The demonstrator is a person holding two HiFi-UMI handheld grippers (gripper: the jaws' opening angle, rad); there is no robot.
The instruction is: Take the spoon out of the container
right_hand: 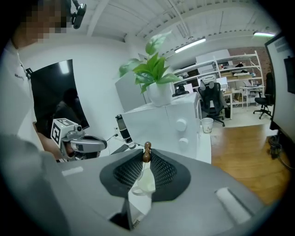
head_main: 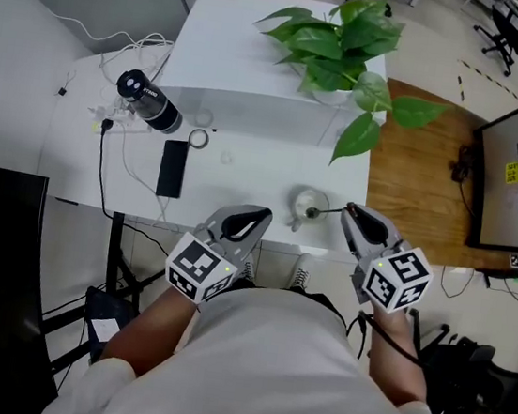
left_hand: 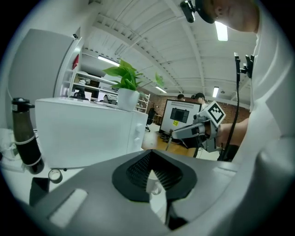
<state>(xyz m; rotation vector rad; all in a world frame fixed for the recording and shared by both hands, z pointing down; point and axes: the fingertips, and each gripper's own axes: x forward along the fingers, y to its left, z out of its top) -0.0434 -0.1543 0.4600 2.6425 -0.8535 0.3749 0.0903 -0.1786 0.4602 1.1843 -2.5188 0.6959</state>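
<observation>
The spoon point(head_main: 329, 211) lay in the container point(head_main: 306, 198) on the tabletop point(head_main: 245, 166), not yet lifted; the right tool point(head_main: 347, 209), just right of the container, was clenched on its handle end; the left tool point(head_main: 262, 215), left of the container, was closed on nothing.

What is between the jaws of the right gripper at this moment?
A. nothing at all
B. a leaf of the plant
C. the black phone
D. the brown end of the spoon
D: in the right gripper view the brown knob of the spoon sits between the closed tips of the right gripper, with the cup just below it.
</observation>
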